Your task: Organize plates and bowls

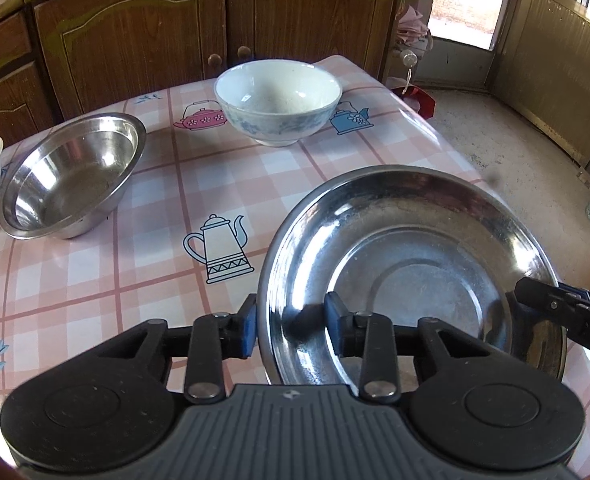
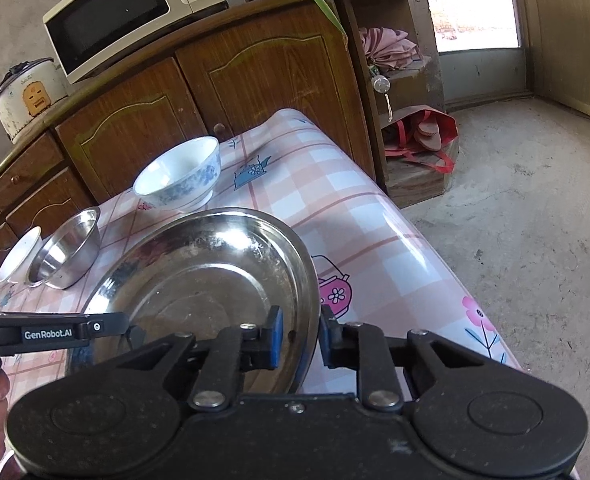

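Both grippers clamp the steel plate (image 1: pixel 411 264) at the table's (image 1: pixel 95 280) near corner: left gripper (image 1: pixel 291 328) on its left rim, right gripper (image 2: pixel 301 336) on its right rim. Lift evenly, keep it level, clear the steel bowl (image 1: pixel 71 176) and china bowl (image 1: pixel 279 100).

Both cams ride right on the claws, angled down across the desk (image 1: pixel 95 300) toward the far cupboards (image 2: pixel 255 80), super close. Both catch the steel plate (image 1: pixel 407 264) and the bowls behind it.
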